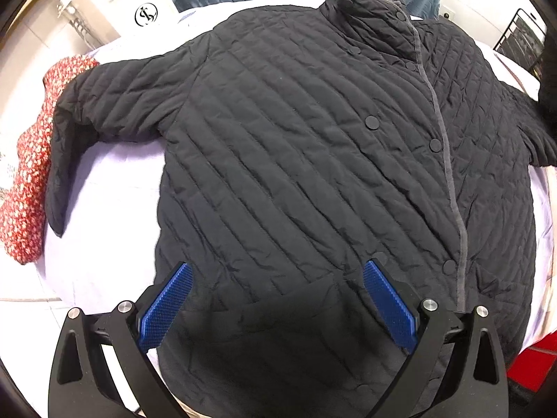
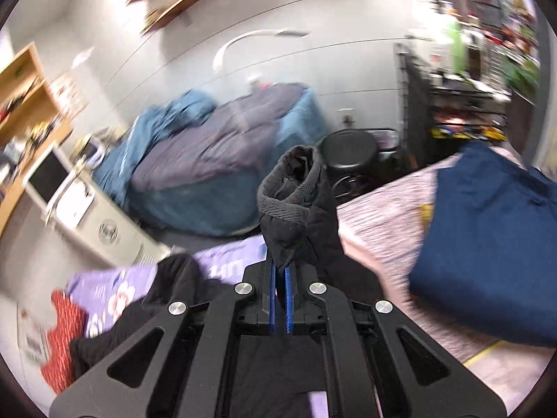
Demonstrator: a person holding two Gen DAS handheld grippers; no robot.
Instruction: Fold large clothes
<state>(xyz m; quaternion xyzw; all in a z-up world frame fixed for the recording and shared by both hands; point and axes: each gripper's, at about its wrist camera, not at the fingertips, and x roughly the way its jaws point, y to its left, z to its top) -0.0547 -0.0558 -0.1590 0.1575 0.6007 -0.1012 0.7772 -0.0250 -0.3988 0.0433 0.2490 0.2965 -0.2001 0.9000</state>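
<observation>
A red floral cloth (image 1: 29, 160) lies along the bed's (image 1: 104, 202) left edge. Beyond the bed's far edge sit a blue-grey duvet heap (image 2: 209, 160) and a white cabinet (image 1: 115, 3) (logo on front). A black stool (image 2: 350, 149) stands by the wall.

jacket (image 1: 296, 146) spread on bed sheet (image 1: 115, 202), patterned cloth (image 1: 31, 160) at its left sleeve

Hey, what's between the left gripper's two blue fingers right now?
In the left wrist view, the left gripper is open, and the black quilted jacket hem area lies between its fingers, ungrasped.
</observation>
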